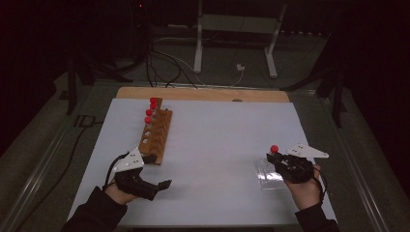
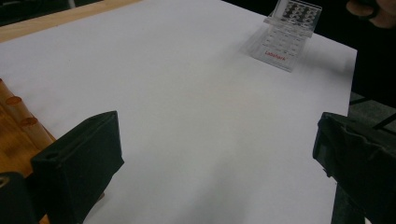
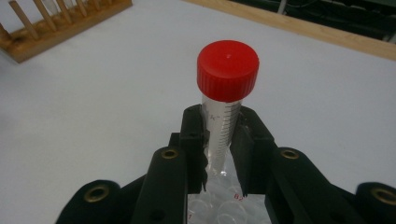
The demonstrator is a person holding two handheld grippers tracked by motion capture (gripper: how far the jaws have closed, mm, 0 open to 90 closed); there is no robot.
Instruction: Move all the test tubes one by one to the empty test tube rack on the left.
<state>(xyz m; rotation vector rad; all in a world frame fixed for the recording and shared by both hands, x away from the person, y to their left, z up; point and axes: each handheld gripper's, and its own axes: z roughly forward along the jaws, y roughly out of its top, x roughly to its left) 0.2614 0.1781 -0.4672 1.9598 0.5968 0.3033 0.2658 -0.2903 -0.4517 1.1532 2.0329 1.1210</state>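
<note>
right gripper (image 3: 219, 154) clamped on a clear tube with a red cap (image 3: 227, 70), jaws pressed to either side of the graduated barrel just under the cap, tube upright and its lower end down among the wells of a clear plastic rack (image 3: 224, 205). same grip seen from the high view near the right front of the table (image 1: 217, 145): red cap (image 1: 274, 149) poking up above the right gripper (image 1: 280, 162), clear rack (image 1: 268, 176) directly beneath. hard to tell whether the tube is fully seated in a well or hanging just above one. left gripper (image 2: 215, 154) wide open and holding nothing, jaws spread over bare white tabletop, parked just beside the near end of the wooden rack (image 1: 155, 133); in the high view, left gripper (image 1: 164, 184) idle at the left front. four red-capped tubes (image 1: 150, 110) standing at the far end of the wooden rack, nearer holes looking vacant. judged from this: one tube in hand at the clear rack, either being set in or lifted out, direction not readable from a single moment. if moving toward the clear rack, then first of five nearly placed, four left to fetch; if toward the wooden rack, then last one on its way. release not yet made.
</note>
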